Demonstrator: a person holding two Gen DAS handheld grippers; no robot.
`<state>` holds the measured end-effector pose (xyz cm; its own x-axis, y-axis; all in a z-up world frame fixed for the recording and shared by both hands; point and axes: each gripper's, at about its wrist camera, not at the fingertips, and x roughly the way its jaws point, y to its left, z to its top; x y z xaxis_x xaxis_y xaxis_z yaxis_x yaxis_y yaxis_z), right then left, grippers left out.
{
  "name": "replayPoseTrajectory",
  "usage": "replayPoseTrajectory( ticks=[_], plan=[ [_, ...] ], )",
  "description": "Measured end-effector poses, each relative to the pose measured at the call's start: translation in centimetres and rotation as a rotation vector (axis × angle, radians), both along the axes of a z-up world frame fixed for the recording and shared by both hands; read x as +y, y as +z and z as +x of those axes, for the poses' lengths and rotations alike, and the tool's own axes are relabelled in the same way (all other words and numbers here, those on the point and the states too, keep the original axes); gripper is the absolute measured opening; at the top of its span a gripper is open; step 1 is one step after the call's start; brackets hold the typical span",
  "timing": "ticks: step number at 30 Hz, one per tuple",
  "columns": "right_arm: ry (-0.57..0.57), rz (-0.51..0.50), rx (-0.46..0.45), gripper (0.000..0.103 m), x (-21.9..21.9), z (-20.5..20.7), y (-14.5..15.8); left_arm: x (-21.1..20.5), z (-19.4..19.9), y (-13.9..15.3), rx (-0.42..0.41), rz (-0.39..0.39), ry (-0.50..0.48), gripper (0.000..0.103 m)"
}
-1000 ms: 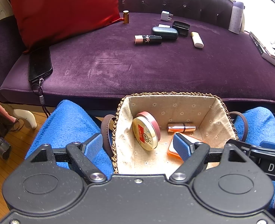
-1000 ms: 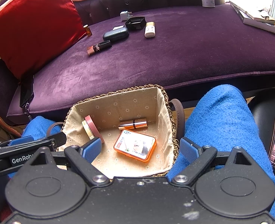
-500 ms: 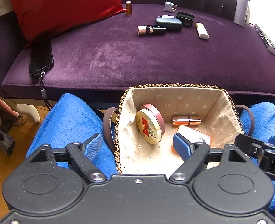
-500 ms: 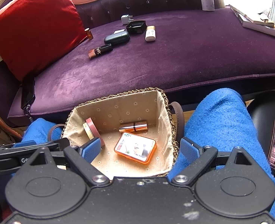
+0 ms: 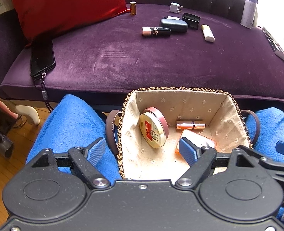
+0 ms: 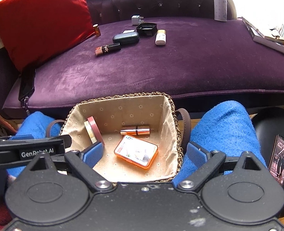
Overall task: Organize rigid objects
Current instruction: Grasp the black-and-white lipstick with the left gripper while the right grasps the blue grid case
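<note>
A lined wicker basket (image 5: 180,96) (image 6: 122,98) rests between blue-clad knees. It holds a round tin (image 5: 153,130) (image 6: 92,130) on edge, a rose-gold lipstick (image 5: 190,125) (image 6: 135,130) and an orange case (image 5: 209,144) (image 6: 136,151). On the purple sofa seat lie a black lipstick (image 5: 156,31) (image 6: 107,49), a dark oval case (image 5: 173,25) (image 6: 125,37), a white tube (image 5: 207,33) (image 6: 160,37), a black box (image 5: 190,20) (image 6: 146,28), a white plug (image 5: 175,7) (image 6: 137,19) and an amber vial (image 5: 133,8) (image 6: 97,30). My left gripper (image 5: 142,150) and right gripper (image 6: 144,153) are open and empty above the basket's near side.
A red cushion (image 5: 65,3) leans at the sofa's left. A black phone (image 5: 42,58) lies at the seat's left edge. A pale bottle (image 6: 220,2) stands at the back right, books (image 6: 267,36) at the far right. Another phone (image 6: 279,159) sits on a black stool.
Both grippers have drawn back and risen slightly, so the basket sits lower in both views and more of the sofa shows. Nothing was picked up or released.
</note>
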<state>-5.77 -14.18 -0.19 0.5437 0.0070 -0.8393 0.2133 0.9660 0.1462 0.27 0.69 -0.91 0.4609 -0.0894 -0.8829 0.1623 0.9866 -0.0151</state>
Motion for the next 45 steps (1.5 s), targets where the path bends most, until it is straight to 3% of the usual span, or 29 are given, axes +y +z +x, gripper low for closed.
replayPoseTrajectory(
  ticks=[23, 25, 29, 38, 45],
  plan=[
    [0.016, 0.04, 0.099, 0.094, -0.7, 2.6, -0.8, -0.6, 2.1, -0.5, 0.073, 0.033, 0.01, 0.079],
    [0.026, 0.007, 0.082, 0.102, -0.6, 3.1, -0.5, -0.7, 2.7, -0.5, 0.082, 0.031, 0.006, 0.079],
    [0.032, -0.059, 0.028, 0.102, -1.0, 4.4, -0.2, -1.0, 4.3, -0.5, 0.087, 0.027, 0.002, 0.079],
    [0.008, -0.095, -0.017, 0.102, -3.6, 8.9, -1.4, -2.0, 9.7, -0.8, 0.05, 0.059, -0.012, 0.079],
    [-0.03, -0.087, 0.013, 0.102, -6.1, 12.9, -3.5, -3.4, 15.1, -1.1, 0.016, 0.062, -0.031, 0.08]
  ],
)
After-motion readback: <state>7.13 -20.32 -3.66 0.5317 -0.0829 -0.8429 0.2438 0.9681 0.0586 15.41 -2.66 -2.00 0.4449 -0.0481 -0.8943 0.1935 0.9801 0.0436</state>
